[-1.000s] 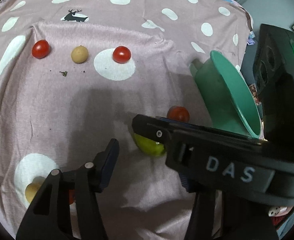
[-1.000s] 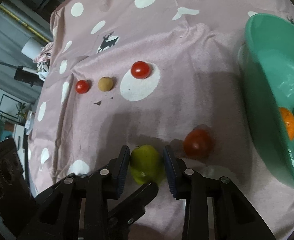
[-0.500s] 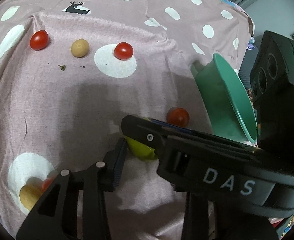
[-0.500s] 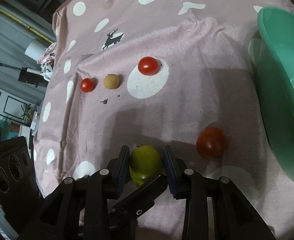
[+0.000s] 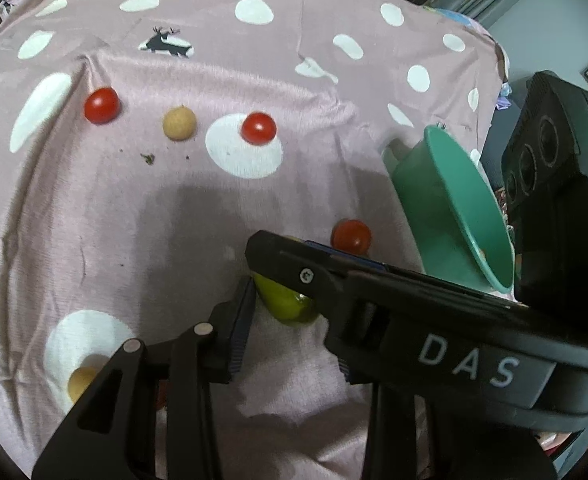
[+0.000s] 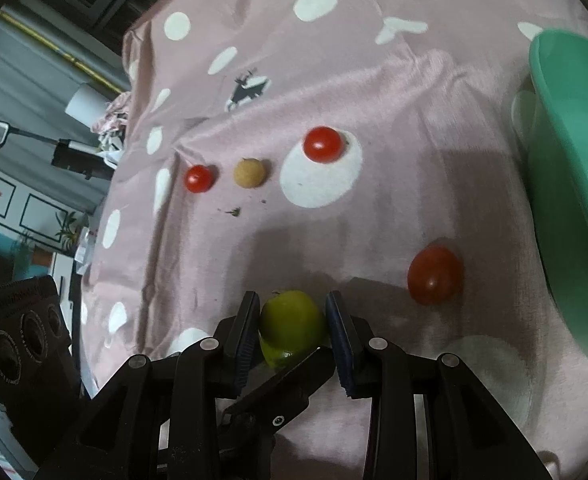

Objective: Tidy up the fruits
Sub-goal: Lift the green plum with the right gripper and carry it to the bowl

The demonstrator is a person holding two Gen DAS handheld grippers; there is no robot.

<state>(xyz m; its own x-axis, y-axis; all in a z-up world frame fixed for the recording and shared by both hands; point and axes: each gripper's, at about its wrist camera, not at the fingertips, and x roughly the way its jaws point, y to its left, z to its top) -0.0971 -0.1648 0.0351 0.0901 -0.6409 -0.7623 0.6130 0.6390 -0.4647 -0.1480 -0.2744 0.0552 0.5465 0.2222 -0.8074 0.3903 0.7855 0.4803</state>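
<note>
A pink cloth [image 5: 174,240] with white dots and a deer print [image 6: 248,88].

Worktop under pink spotted cloth [image 6: 373,92], two small tomatoes [image 6: 322,145] flanking a tan fruit [image 6: 248,172] at eleven o'clock, big tomato [image 6: 434,275] and teal bowl [image 6: 565,184] at three, green fruit [image 6: 292,322] low centre

I can read only one text: the white capital letters "DAS" [image 5: 469,359]. They stand on the black body of my right gripper [image 5: 433,344], which crosses in front of my left gripper's camera, low and to its right. The dark box [image 6: 14,336] at the left of my right gripper carries a line of print, but it is too blurred to read.
</note>
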